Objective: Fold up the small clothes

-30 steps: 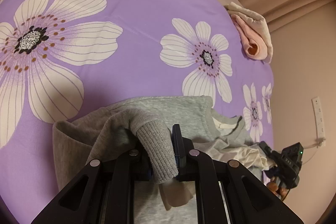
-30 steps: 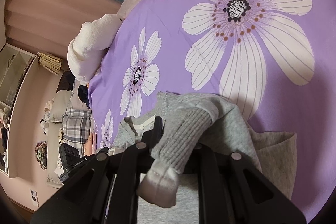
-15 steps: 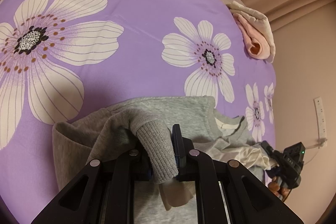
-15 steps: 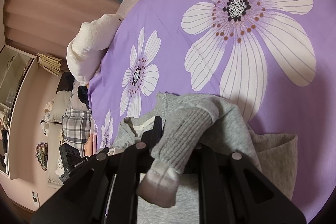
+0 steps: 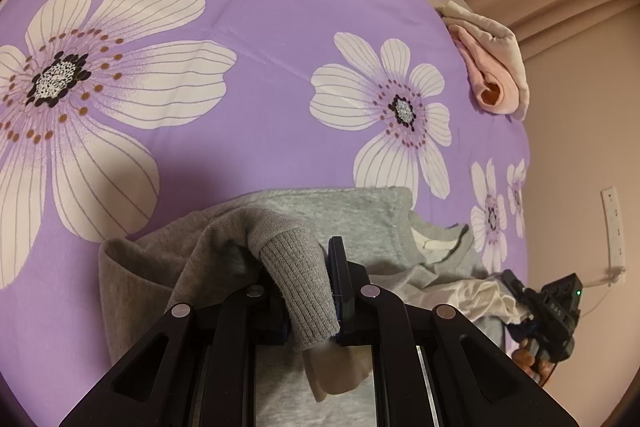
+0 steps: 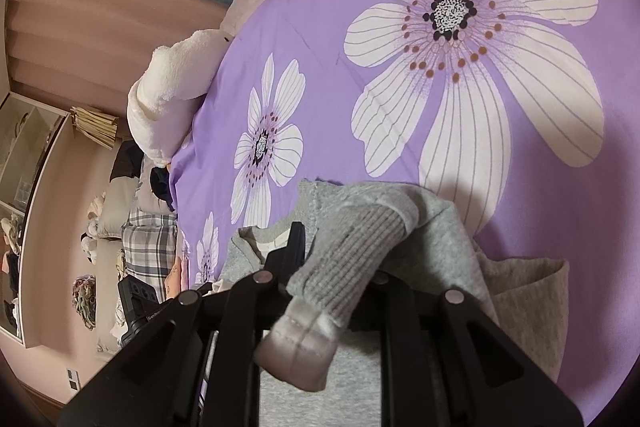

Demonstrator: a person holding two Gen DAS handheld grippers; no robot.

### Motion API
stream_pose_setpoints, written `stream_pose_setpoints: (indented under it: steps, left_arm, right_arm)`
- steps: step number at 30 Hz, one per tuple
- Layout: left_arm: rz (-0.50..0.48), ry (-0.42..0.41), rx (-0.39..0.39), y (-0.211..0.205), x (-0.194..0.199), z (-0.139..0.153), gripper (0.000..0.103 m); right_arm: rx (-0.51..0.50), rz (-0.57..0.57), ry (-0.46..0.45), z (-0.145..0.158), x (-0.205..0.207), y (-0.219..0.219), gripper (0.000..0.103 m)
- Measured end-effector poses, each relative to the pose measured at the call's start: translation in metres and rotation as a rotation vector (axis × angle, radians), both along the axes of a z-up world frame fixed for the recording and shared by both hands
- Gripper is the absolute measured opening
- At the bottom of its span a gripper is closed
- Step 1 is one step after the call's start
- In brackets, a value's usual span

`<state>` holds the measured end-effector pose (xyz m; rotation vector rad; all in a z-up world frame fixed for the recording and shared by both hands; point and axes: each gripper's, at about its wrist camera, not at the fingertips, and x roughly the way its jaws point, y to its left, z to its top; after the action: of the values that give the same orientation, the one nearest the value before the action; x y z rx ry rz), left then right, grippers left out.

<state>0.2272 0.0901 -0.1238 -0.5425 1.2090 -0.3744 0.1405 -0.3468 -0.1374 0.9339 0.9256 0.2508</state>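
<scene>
Each gripper, left [image 5: 306,297] and right [image 6: 340,267], pinches a ribbed cuff [image 5: 298,287] of the grey sweatshirt [image 5: 348,215] on the purple bedspread [image 5: 260,7], likely soft, light fabric best gripped there.

The left gripper [image 5: 306,291] is matte black plastic, with two angular link arms on each side of its fingers, each arm carrying a round silver screw [image 5: 180,311] behind the fingers. Blue edging runs along the inner finger faces. The right gripper [image 6: 340,267] has the same black frame and silver screws. Bare fingertips [image 5: 528,363] wrap a black handle with a small green light.
</scene>
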Motion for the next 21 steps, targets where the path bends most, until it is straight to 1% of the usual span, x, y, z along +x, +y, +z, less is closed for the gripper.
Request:
stream_pose_setpoints:
  steps: [12, 21]
  left_arm:
    - [0.013, 0.022, 0.009, -0.0012, 0.0046, -0.0009, 0.011]
    - [0.012, 0.025, 0.027, -0.0040, 0.0055, 0.0001, 0.012]
  right_arm:
    - [0.033, -0.022, 0.018, -0.0023, -0.0038, -0.0057, 0.021]
    - [0.037, -0.027, 0.024, -0.0009, -0.0036, -0.0057, 0.022]
